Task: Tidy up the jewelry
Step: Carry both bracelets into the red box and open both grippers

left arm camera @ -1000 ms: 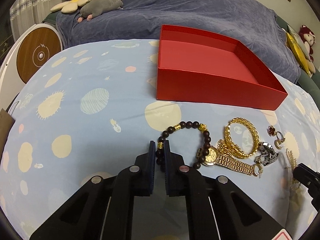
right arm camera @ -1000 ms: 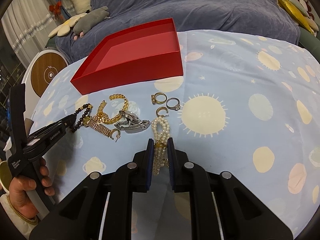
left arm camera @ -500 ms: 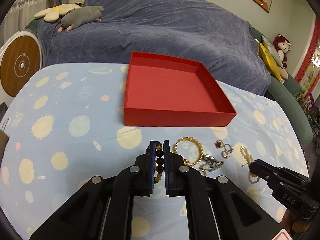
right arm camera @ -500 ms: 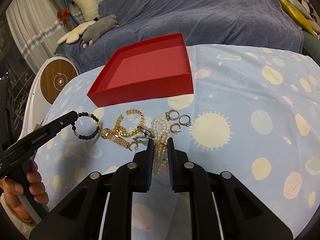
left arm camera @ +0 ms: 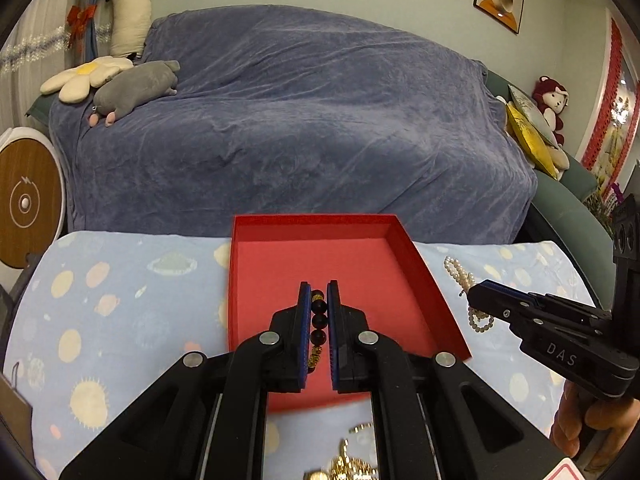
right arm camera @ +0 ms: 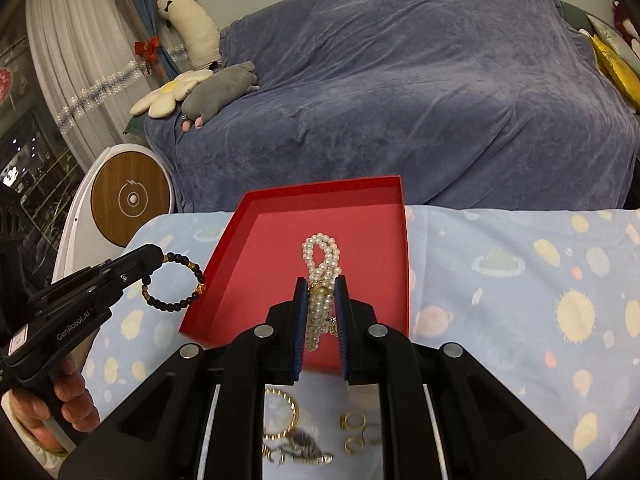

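Observation:
My left gripper (left arm camera: 319, 286) is shut on a dark bead bracelet (left arm camera: 319, 320) with gold beads, held in the air over the near part of the red box (left arm camera: 344, 256). In the right wrist view that bracelet (right arm camera: 172, 280) hangs as a loop from the left gripper (right arm camera: 158, 254), just left of the box's left wall. A white pearl bracelet (right arm camera: 322, 256) is clamped in my right gripper (right arm camera: 321, 282), dangling above the red box (right arm camera: 280, 240). From the left wrist view the pearls (left arm camera: 464, 280) hang from the right gripper (left arm camera: 478, 290) to the right of the box.
Gold bracelets, a watch and several rings (right arm camera: 354, 426) lie on the planet-print blue cloth (right arm camera: 520, 280) below my grippers. More gold pieces (left arm camera: 352, 464) show at the bottom edge. A blue-covered sofa (left arm camera: 300, 120) with plush toys stands behind the table. A hand (right arm camera: 68, 396) grips the left tool.
Both grippers rose off the cloth with their bracelets and moved toward the red box. The box now sits directly under and ahead of both; the remaining jewelry has dropped to the bottom edge.

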`<state>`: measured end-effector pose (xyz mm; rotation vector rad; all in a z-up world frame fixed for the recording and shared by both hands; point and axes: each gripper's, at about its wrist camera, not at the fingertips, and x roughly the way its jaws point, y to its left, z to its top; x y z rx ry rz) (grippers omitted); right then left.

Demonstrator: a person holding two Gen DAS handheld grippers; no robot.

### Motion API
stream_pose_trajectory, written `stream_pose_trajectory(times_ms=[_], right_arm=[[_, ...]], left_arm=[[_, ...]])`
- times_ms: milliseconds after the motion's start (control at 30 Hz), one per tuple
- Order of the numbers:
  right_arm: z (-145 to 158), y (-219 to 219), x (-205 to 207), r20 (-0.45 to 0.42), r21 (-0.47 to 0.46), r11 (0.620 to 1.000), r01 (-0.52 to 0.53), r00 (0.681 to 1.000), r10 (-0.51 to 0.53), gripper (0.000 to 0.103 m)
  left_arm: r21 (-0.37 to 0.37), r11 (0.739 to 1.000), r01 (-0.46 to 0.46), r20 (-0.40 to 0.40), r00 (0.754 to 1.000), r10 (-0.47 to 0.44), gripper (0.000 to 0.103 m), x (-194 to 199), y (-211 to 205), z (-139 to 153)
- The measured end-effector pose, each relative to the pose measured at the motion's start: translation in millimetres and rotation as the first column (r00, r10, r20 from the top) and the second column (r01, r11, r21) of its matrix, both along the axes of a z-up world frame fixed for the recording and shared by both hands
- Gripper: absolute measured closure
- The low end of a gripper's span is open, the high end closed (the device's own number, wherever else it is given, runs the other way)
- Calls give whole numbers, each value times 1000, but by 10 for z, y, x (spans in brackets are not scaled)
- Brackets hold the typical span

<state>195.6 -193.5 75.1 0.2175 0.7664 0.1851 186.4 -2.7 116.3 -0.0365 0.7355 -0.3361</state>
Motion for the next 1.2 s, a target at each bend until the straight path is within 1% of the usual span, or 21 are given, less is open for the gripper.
stream_pose_trajectory(times_ms=[67, 133, 200, 300, 467, 600, 667, 733, 767, 833, 867, 900, 933, 967, 1033, 1100, 1167, 1200], right_arm=[[-60, 11, 278, -9, -10, 1000, 2, 1000, -2, 90], [-159, 22, 542, -33, -16, 1000, 3, 999, -3, 90], [-280, 37, 766, -63, -21, 1000, -3, 998, 2, 90], [-443, 46, 1030, -98, -28, 1000, -3, 995, 0, 90], [-701, 6, 1295, -138, -36, 999, 22, 990, -27, 90], [-793, -14, 1381, -163, -43, 999, 19, 986, -26, 89], [-778, -18, 1349, -146, -53, 998, 16, 989, -23, 88], [-764, -27, 1306, -136, -58, 998, 17, 990, -25, 87], [-746, -40, 1270, -132, -51, 999, 18, 991, -24, 84], [-697, -84, 1166, -126, -25, 1000, 17, 992, -20, 82], [-666, -107, 1098, -123, -10, 1000, 16, 992, -17, 82], [-623, -131, 999, -121, 6, 1000, 13, 993, -12, 82], [-569, -154, 887, -118, 17, 1000, 8, 993, -6, 82], [-516, -168, 755, -112, 17, 1000, 3, 994, -1, 82], [-398, -161, 491, -96, -8, 1000, -10, 995, 9, 81], [-295, -155, 188, -77, -34, 999, -19, 997, 16, 77], [-222, -156, -143, -61, -51, 999, -16, 998, 13, 71], [-201, -148, -272, -62, -57, 998, -16, 998, 13, 71]], left_arm=[[0, 1000, -5, -14, 1000, 5, 98, 287, -54, -68], [24, 999, -28, -8, 1000, 28, 98, 517, -103, -144], [48, 998, -44, -4, 999, 44, 98, 722, -148, -243], [55, 997, -45, -14, 999, 46, 98, 973, -186, -406], [83, 996, -44, -39, 998, 48, 98, 1259, -241, -641], [89, 995, -43, -63, 997, 49, 97, 1387, -267, -760], [99, 994, -47, -61, 997, 53, 97, 1407, -278, -769], [104, 993, -54, -51, 997, 60, 93, 1407, -282, -757], [106, 993, -55, -48, 997, 60, 93, 1390, -279, -746], [109, 992, -64, -53, 996, 70, 88, 1343, -264, -715], [99, 993, -69, -57, 996, 75, 84, 1295, -238, -681], [84, 994, -74, -55, 995, 79, 82, 1226, -202, -642], [74, 994, -83, -52, 995, 87, 81, 1134, -159, -594], [67, 994, -87, -47, 995, 90, 77, 1031, -118, -540], [66, 994, -93, -36, 995, 95, 70, 808, -43, -432], [65, 993, -98, -25, 995, 99, 57, 541, 49, -344], [66, 992, -105, -18, 994, 107, 54, 275, 134, -293], [66, 992, -108, -22, 994, 109, 51, 132, 188, -290]])
